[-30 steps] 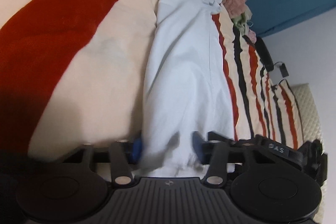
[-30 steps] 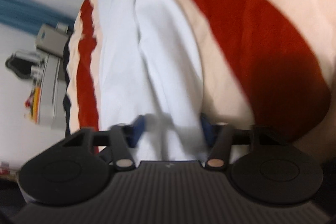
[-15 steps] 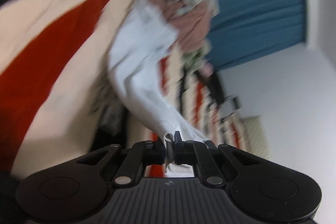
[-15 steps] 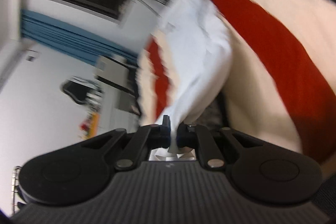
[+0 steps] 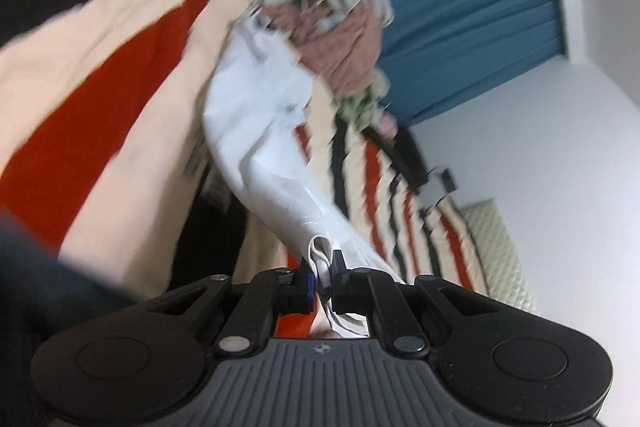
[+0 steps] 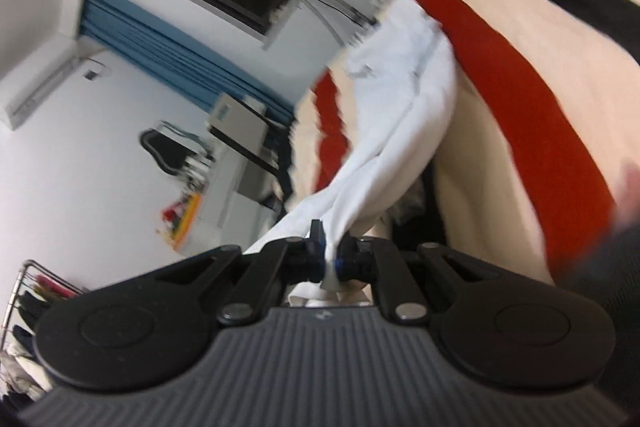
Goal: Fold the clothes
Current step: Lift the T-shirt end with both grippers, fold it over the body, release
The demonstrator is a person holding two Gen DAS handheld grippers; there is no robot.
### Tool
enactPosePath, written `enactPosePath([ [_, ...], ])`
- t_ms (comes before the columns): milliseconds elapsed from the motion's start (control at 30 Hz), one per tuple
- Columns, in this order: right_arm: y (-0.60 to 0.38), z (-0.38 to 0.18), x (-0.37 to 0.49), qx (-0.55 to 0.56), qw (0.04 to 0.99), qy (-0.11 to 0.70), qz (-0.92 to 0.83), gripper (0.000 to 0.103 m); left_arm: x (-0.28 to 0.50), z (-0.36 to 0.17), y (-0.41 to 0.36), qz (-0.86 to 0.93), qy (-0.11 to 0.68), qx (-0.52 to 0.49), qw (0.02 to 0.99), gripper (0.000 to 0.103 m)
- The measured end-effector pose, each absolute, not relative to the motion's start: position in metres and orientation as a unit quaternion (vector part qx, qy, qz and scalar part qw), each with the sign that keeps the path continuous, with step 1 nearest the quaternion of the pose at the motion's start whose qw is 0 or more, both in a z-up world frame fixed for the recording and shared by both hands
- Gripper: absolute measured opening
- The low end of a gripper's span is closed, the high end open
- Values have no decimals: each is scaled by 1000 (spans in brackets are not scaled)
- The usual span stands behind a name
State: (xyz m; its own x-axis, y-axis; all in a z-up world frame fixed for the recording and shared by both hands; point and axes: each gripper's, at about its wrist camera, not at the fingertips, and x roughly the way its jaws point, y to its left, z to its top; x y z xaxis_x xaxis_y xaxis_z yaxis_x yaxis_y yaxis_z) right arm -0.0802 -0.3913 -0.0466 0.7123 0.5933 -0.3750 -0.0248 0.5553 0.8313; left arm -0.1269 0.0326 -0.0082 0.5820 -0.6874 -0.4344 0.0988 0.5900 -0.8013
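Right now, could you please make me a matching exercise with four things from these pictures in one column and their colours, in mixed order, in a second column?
Things:
1. shirt held by both grippers
2. curtain by the wall
3. crumpled garment on the clothes pile
4. wide stripe on the blanket

Colours:
A. red
B. blue
C. white
D. dusty pink

Right pairs: 1-C, 2-B, 3-D, 4-A

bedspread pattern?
Cream bedspread with broad red and black stripes, narrower ones at the far edge; clearest in left wrist view.
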Motion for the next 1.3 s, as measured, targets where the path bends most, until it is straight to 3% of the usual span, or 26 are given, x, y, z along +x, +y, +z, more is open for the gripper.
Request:
enactPosePath([
  [267, -391, -50, -55, 416, 837, 313, 172, 8, -88, -8, 8, -220, 379, -342, 831, 7],
  [533, -389, -22, 76, 414, 854, 287, 129, 8, 45, 35, -33, -183, 319, -276, 888, 8],
  [633, -388, -41, 118, 403, 861, 286, 119, 9, 82, 39, -56, -156, 281, -236, 917, 8],
  [767, -386, -67, 173, 386, 871, 285, 106, 9, 134, 20, -83, -128, 263, -177, 940, 9],
  [1000, -383, -117, 262, 359, 879, 303, 78, 10, 235, -57, -114, -108, 307, -126, 937, 9],
  [1167, -377, -149, 294, 348, 872, 341, 57, 10, 274, -102, -109, -106, 336, -130, 927, 17],
  [1267, -371, -144, 294, 319, 880, 348, 57, 12, 281, -105, -111, -116, 334, -122, 927, 34],
  [1300, -370, -141, 293, 311, 882, 348, 62, 14, 279, -103, -113, -119, 334, -116, 928, 44],
])
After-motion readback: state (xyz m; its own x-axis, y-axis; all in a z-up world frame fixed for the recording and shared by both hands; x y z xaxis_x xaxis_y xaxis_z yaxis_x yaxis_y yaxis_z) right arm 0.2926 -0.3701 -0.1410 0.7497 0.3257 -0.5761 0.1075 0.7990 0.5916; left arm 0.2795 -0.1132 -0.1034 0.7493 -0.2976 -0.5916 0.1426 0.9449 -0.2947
